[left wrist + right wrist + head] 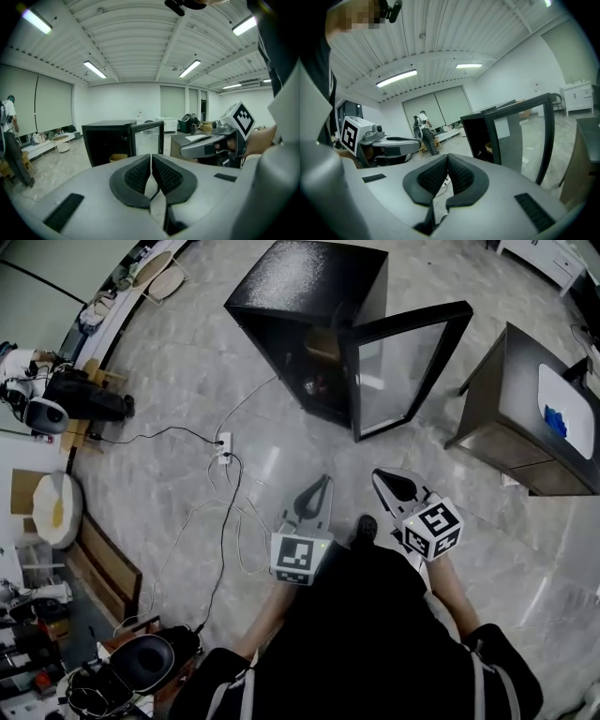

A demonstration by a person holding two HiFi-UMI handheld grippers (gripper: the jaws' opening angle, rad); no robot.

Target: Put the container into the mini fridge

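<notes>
The black mini fridge point(309, 296) stands on the floor ahead with its glass door point(403, 371) swung open to the right. A tan container point(118, 158) sits low inside the fridge point(105, 140); the right gripper view shows it past the door edge, container point(489, 147). My left gripper point(319, 486) and right gripper point(386, 479) hover side by side over the floor, well short of the fridge. In its own view the left gripper point(151, 157) has its pads together with nothing between them. The right gripper point(447, 157) is likewise shut and empty.
A dark cabinet point(525, 418) with a white sheet on top stands to the right of the fridge door. A power strip point(224, 446) and loose cables lie on the floor at the left front. A person point(423, 126) stands far off; equipment lines the left wall.
</notes>
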